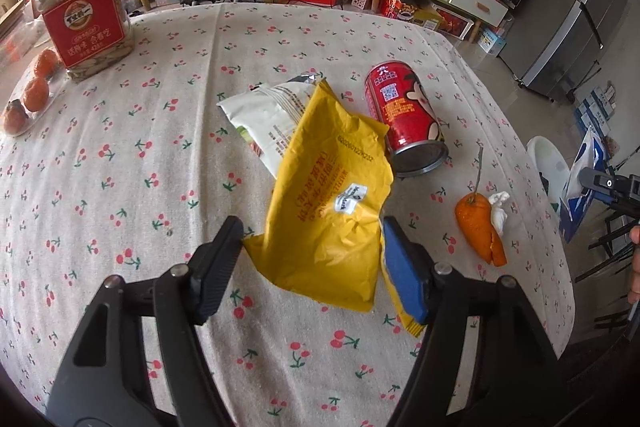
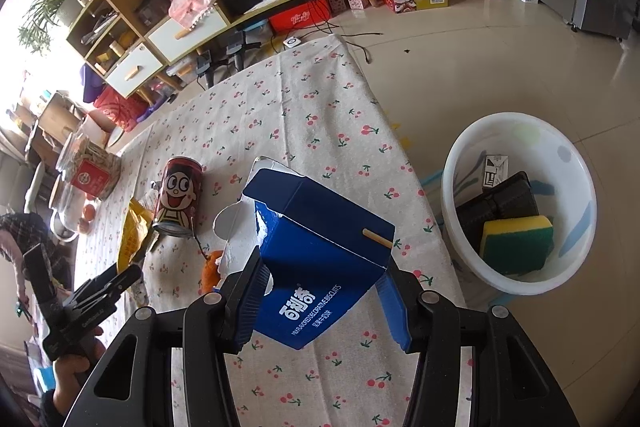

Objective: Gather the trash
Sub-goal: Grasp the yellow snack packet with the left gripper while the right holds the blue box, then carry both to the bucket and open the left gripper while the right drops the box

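While we held both tools over the cherry-print tablecloth [image 1: 160, 115], our left gripper [image 1: 312, 247] pinched a yellow wrapper [image 1: 332, 195] at its near end, long axis running away from us. Our right gripper [image 2: 320, 287] clamped a blue biscuit box [image 2: 320, 259], torn flap tilted away, beside the white basin [image 2: 472, 163].
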